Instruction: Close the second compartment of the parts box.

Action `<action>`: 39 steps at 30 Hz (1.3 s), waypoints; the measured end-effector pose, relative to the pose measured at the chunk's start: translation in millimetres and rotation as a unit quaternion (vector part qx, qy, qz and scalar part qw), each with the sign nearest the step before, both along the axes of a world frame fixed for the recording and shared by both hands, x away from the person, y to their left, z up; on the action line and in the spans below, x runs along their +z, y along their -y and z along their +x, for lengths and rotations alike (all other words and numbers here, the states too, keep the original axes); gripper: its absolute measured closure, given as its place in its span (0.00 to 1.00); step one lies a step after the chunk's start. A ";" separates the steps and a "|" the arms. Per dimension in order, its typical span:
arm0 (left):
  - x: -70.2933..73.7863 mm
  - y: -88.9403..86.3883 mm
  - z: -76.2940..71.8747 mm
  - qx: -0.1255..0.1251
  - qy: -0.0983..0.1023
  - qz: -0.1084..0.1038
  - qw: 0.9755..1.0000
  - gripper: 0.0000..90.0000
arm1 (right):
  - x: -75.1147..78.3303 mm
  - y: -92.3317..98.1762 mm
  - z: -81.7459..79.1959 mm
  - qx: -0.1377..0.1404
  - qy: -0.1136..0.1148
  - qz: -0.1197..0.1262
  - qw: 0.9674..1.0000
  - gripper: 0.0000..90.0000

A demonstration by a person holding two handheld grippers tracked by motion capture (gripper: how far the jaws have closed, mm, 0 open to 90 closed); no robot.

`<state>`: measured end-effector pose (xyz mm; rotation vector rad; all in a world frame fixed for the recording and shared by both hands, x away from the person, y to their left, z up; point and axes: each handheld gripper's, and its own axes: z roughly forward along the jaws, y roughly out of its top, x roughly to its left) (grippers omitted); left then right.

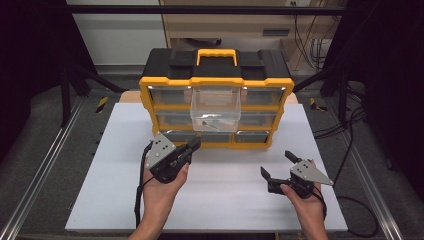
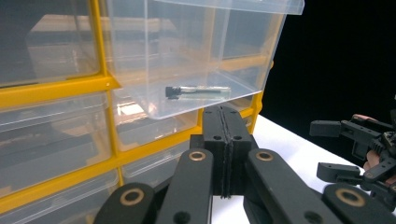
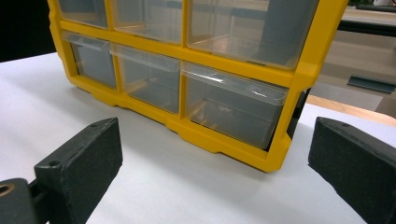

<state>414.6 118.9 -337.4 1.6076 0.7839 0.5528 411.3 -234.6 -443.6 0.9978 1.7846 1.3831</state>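
Observation:
A yellow and black drawer cabinet [image 1: 216, 80] stands at the back of the white board. Its clear middle drawer [image 1: 215, 107] is pulled far out, and a small black-headed bolt [image 2: 196, 91] lies on its floor. My left gripper [image 1: 194, 145] is shut with nothing between its jaws; it points at the cabinet just below the pulled-out drawer [image 2: 196, 60]. My right gripper [image 1: 277, 164] is open and empty, held above the board to the right, facing the cabinet's lower right drawer [image 3: 233, 109].
The white board [image 1: 220, 200] covers the table. Metal rails run along both sides, and cables [image 1: 350, 125] trail on the floor at the right. The cabinet's other drawers [image 3: 144, 74] are pushed in.

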 end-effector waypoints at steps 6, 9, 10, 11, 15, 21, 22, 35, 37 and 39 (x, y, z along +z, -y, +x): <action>3.2 11.0 3.5 0.000 0.005 0.005 1.000 1.00 | -0.1 0.1 0.4 0.000 0.001 0.002 1.000 0.04; 4.5 16.1 7.0 0.003 0.008 0.007 1.000 1.00 | -0.1 -0.6 0.5 0.002 0.000 0.003 1.000 0.04; 5.0 17.7 7.9 0.006 0.009 0.008 1.000 1.00 | -0.2 -0.7 0.6 0.002 0.000 0.003 1.000 0.04; 5.4 19.2 8.9 0.007 0.011 0.008 1.000 1.00 | -0.2 -0.6 0.6 0.002 0.000 0.003 1.000 0.04; 7.1 24.9 12.4 0.010 0.015 0.014 1.000 1.00 | 0.1 0.5 0.3 0.002 0.000 0.005 1.000 0.03; 9.4 32.5 18.1 0.016 0.021 0.023 0.999 1.00 | 0.1 0.9 0.0 0.002 0.002 0.004 1.000 0.03; 9.6 33.5 19.1 0.016 0.021 0.023 0.999 1.00 | 0.3 1.0 -0.1 0.003 0.003 0.004 1.000 0.03; 12.0 41.9 29.1 0.021 0.025 0.029 0.999 1.00 | 0.6 0.6 -0.5 0.004 0.004 0.004 1.000 0.03; 13.2 41.8 31.4 0.022 0.028 0.033 0.999 1.00 | 0.2 0.9 -0.7 0.003 0.002 0.005 1.000 0.03; 13.4 42.9 33.1 0.025 0.023 0.028 0.999 1.00 | 0.0 1.0 -0.6 0.002 0.002 0.005 1.000 0.03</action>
